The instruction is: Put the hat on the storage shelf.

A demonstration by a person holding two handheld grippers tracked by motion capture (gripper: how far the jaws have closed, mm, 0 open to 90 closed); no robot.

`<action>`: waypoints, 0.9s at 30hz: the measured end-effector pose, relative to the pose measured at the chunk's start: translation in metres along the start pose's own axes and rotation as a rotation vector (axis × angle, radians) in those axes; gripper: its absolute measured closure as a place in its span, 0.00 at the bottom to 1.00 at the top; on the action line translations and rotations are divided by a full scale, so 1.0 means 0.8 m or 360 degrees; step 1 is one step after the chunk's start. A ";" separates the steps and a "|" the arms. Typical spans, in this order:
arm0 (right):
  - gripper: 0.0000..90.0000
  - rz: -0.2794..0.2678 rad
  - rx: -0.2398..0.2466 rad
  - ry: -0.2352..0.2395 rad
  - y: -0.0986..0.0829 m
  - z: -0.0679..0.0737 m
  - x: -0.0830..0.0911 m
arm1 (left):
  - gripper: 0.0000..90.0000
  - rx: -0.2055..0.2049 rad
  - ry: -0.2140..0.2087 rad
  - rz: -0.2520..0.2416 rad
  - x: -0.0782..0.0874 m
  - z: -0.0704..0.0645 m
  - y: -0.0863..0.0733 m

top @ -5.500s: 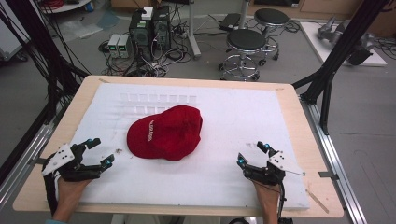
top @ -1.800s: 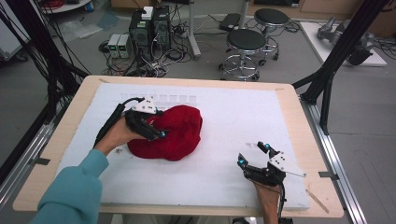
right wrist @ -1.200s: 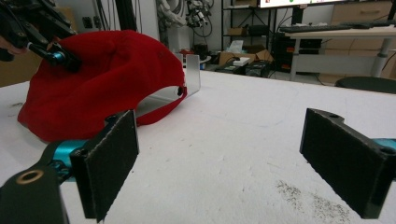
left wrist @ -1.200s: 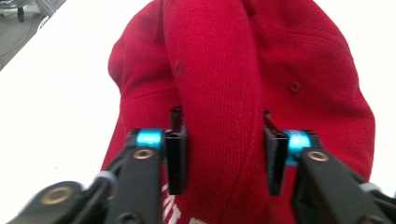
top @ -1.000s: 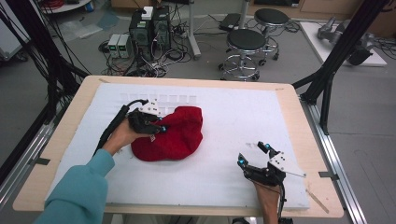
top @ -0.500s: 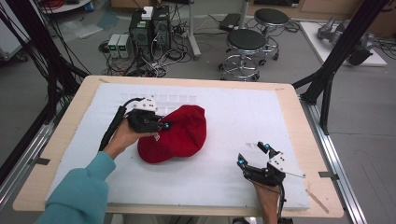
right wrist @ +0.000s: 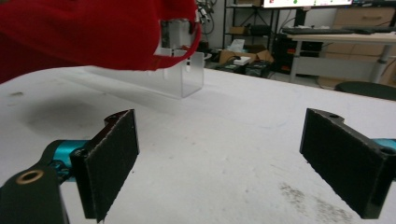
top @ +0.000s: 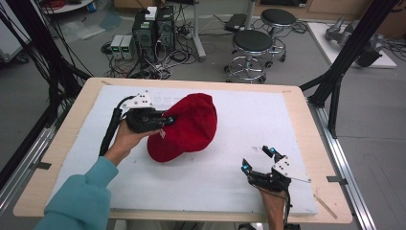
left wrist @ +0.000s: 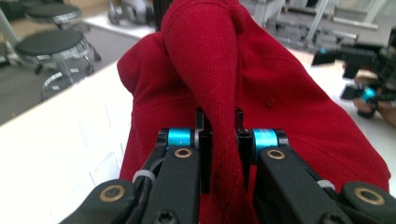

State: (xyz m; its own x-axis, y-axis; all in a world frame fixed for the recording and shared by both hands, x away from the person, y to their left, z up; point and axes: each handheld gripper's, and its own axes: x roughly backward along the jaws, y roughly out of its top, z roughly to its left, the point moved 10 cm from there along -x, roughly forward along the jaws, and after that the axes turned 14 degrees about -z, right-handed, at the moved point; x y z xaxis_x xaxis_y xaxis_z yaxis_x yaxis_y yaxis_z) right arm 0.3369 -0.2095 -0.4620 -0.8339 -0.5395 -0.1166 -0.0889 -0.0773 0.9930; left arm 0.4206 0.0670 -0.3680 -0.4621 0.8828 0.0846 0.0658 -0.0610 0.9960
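Pinching a fold of the red cap (top: 189, 125), the left hand-held gripper (top: 165, 120) should lift slowly, while the right hand-held gripper (top: 258, 160), near the cap, waits wide.

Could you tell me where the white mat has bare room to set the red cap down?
Most of the white mat is bare: the right half beyond the red cap, and the strip toward the right tool. It is crowded around the left tool gripping the cap.
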 end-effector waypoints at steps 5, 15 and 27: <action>0.12 -0.0022 -0.0008 0.0048 0.016 0.018 -0.005 | 0.95 0.0003 0.0037 -0.0054 -0.004 0.000 0.011; 0.12 -0.0030 -0.0118 0.0248 0.049 0.076 -0.027 | 0.95 0.0032 0.0079 -0.0110 -0.012 -0.005 0.026; 0.20 0.0000 -0.0286 0.0425 0.060 0.144 -0.058 | 0.95 0.0081 0.0133 -0.0251 -0.026 -0.017 0.048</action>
State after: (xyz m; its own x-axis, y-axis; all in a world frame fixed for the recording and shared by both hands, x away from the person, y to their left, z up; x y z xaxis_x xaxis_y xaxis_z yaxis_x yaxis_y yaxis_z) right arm 0.3084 -0.0917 -0.4068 -0.6592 -0.7388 -0.1403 0.0285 -0.2110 0.9771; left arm 0.4209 0.0398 -0.3312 -0.5417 0.8378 -0.0685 0.0301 0.1007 0.9945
